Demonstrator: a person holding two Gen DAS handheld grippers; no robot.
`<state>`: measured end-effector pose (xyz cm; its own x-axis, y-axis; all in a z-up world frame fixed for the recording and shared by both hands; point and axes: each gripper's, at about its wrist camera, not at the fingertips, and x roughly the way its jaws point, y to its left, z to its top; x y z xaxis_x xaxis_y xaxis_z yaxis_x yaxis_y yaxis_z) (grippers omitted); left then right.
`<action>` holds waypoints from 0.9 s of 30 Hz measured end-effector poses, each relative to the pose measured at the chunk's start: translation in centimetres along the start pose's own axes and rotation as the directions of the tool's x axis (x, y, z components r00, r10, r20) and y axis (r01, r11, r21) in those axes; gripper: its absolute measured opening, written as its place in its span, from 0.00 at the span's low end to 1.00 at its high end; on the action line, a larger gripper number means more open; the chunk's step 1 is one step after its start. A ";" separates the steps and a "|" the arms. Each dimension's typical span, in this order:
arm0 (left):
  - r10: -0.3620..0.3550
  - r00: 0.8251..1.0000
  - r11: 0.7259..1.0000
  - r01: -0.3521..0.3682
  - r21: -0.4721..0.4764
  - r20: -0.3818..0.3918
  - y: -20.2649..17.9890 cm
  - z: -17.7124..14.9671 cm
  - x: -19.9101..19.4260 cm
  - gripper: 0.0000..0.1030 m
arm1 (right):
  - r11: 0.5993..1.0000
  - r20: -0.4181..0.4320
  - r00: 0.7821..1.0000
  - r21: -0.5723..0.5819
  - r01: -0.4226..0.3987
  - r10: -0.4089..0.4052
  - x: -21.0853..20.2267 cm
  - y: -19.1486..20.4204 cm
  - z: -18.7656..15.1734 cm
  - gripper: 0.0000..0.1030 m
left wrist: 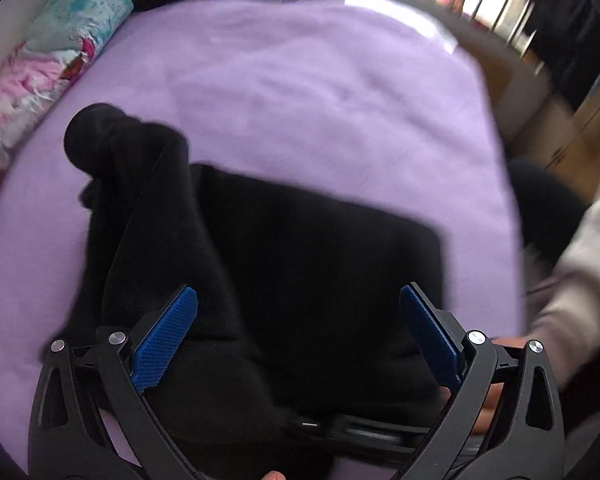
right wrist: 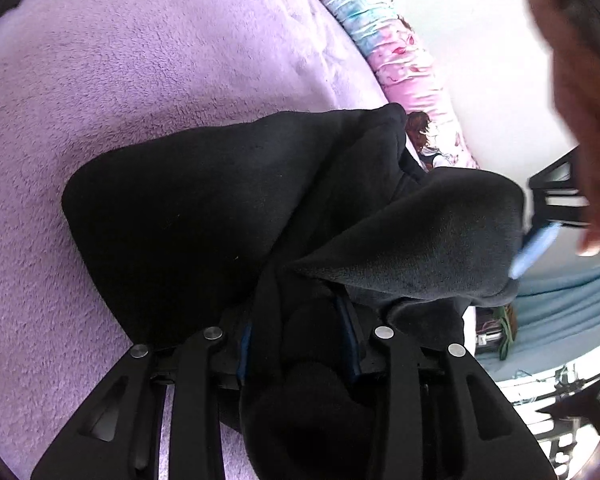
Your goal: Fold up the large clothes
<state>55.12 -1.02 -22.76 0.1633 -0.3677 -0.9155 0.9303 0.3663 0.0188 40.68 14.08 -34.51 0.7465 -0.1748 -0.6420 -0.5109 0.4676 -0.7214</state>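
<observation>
On the purple blanket (left wrist: 300, 92) lies the black garment (left wrist: 300, 264), partly folded into a flat slab, with a bunched sleeve or leg trailing off toward the rolled quilt (left wrist: 60, 40). That quilt, patterned in pink and teal, runs along the blanket's far edge against a white wall.

Above the garment, the left gripper (left wrist: 298, 336) hangs with its blue-padded fingers (left wrist: 166, 340) spread wide; nothing sits between them and neither pad touches cloth. Just beside its right finger, a person's pale sleeve (left wrist: 572, 300) reaches in over the blanket's edge.

At the garment's near end, the right gripper (right wrist: 298, 340) pinches a thick bundle of the black cloth; its blue pads (right wrist: 350, 340) press on the folds from both sides, and a flap of the fabric rises above them, lifted off the blanket. A hand (right wrist: 580, 120) shows blurred to the right of the garment in that view.

No brand, label or writing can be read anywhere; any print on the quilt is too blurred to make out.
</observation>
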 end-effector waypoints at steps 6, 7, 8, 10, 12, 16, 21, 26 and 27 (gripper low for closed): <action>0.270 0.956 0.953 -0.283 -0.111 -0.118 5.3 -2.6 4.9 0.94 | 0.996 0.105 0.992 -0.040 0.074 -0.070 -2.7 0.5 -2.1 0.53; 0.276 0.956 0.954 -0.284 -0.092 -0.097 5.3 -3.0 5.2 0.95 | 0.997 0.130 0.990 -0.046 0.069 -0.063 -3.5 0.3 -2.7 0.61; 0.290 0.954 0.952 -0.296 -0.077 -0.079 5.2 -3.1 5.3 0.95 | 0.995 0.163 0.984 -0.052 0.080 -0.070 -4.4 0.2 -3.4 0.82; 0.298 0.953 0.946 -0.303 -0.116 -0.061 5.9 -3.2 5.6 0.95 | 0.996 0.269 0.962 -0.068 0.060 -0.040 -7.4 -0.3 -5.5 0.94; 0.311 0.949 0.936 -0.315 -0.156 -0.053 6.6 -3.2 5.8 0.96 | 0.998 0.365 0.931 -0.068 0.017 0.009 -10.7 -1.4 -8.5 0.94; 0.325 0.945 0.928 -0.327 -0.176 -0.044 6.8 -4.1 5.7 0.96 | 0.977 0.427 0.892 0.076 -0.197 0.147 -14.5 -6.7 -14.0 0.94; 0.331 0.943 0.918 -0.329 -0.220 -0.031 7.1 -5.2 5.4 0.96 | 0.759 0.470 0.803 0.350 -0.550 0.365 -10.6 -18.2 -17.7 0.94; 0.338 0.941 0.910 -0.333 -0.246 -0.022 7.0 -5.4 5.1 0.96 | 0.583 0.407 0.810 0.563 -0.587 0.422 -3.2 -22.4 -17.8 0.94; 0.338 0.941 0.909 -0.332 -0.254 -0.021 7.0 -5.4 5.0 0.96 | 0.586 0.384 0.800 0.546 -0.599 0.460 -2.5 -20.7 -17.1 0.94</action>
<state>60.71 4.30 -29.34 0.4612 -0.2043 -0.8634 0.7076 0.6718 0.2190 42.09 -10.02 -22.40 0.5260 0.4079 -0.7463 -0.5132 0.8520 0.1040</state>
